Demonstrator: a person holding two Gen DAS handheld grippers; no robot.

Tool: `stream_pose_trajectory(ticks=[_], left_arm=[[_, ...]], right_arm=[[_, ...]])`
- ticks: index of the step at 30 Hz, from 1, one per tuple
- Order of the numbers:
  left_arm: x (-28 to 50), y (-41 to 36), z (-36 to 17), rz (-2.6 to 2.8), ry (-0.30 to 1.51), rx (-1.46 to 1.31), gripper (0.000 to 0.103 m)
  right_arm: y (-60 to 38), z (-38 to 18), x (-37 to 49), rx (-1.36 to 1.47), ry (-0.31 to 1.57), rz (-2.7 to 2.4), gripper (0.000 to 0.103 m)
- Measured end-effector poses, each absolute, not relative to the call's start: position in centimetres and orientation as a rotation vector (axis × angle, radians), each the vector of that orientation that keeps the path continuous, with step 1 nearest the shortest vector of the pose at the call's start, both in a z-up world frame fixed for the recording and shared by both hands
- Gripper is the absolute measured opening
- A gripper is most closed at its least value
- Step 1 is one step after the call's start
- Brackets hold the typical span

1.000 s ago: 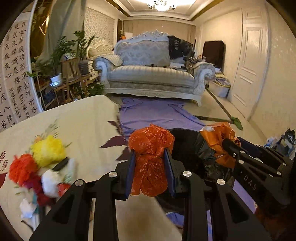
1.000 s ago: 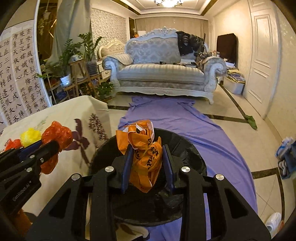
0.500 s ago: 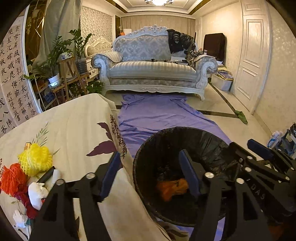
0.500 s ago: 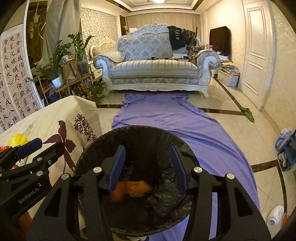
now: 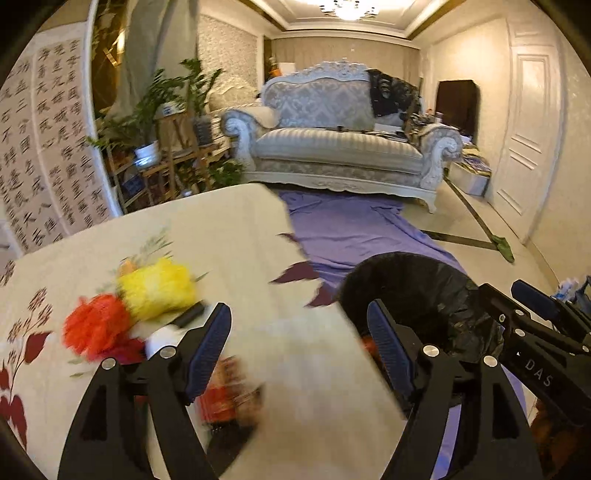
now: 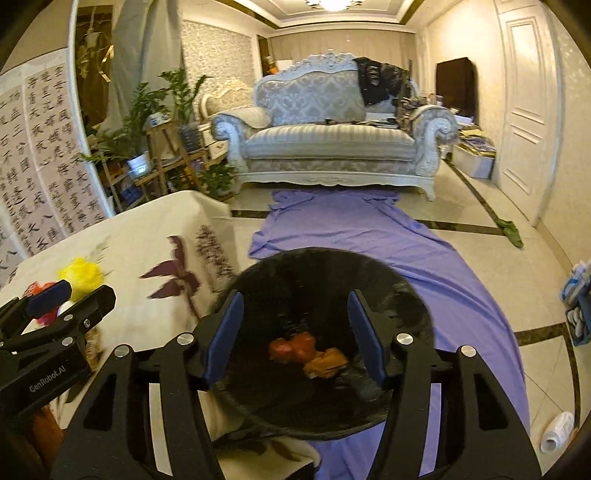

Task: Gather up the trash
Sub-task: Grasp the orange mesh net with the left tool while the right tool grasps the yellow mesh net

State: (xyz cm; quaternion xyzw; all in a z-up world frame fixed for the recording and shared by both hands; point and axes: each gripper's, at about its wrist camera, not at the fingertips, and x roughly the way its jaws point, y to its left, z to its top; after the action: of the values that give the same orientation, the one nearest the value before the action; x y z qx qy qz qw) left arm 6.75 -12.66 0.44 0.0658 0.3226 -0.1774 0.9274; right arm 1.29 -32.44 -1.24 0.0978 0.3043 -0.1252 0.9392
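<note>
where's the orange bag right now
In the right wrist view the orange bag lies at the bottom of the black-lined trash bin, right of the red bag, below the open right gripper.

Warm ceiling-lamp (image 5: 345, 5) light, heavy fisheye bending with dark corners, motion blur across the near tablecloth (image 5: 221, 236).

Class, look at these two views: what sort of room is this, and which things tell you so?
Most likely a home living room: an ornate sofa stands at the far wall, potted plants fill a wooden stand beside it, and a chandelier hangs overhead.
</note>
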Motion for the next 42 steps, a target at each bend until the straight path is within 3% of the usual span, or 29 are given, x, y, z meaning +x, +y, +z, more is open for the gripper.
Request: stream_pose_trajectory(ticks=[16,29,31,33,37,42], left_arm=[[8.3,0.9,0.8,-0.089,0.661,0.075,0.074],[12.9,2.9,-1.8,-0.152,0.759,0.041,0.074],[13.3,3.1,-2.0,-0.169,0.767,0.030,0.068],[13.6,3.4,-2.2,-0.197,0.781,0.023,0.048],[13.3,3.9,-2.0,-0.208,0.760,0.035,0.037],[13.1,6.1,-1.0,-0.163,0.727,0.021,0.037]], right_arm=[[-21.8,0.1,4.3,0.132,0.643,-0.036,0.057],[-17.9,0.6,8.8,0.100,0.669,0.052,0.058],[-17.2,0.7,9.6,0.096,0.674,0.068,0.059],[-16.4,0.5,10.0,0.089,0.679,0.079,0.059],[-14.8,0.3,11.4,0.071,0.697,0.108,0.059],[-12.9,0.0,13.0,0.071,0.718,0.148,0.067]])
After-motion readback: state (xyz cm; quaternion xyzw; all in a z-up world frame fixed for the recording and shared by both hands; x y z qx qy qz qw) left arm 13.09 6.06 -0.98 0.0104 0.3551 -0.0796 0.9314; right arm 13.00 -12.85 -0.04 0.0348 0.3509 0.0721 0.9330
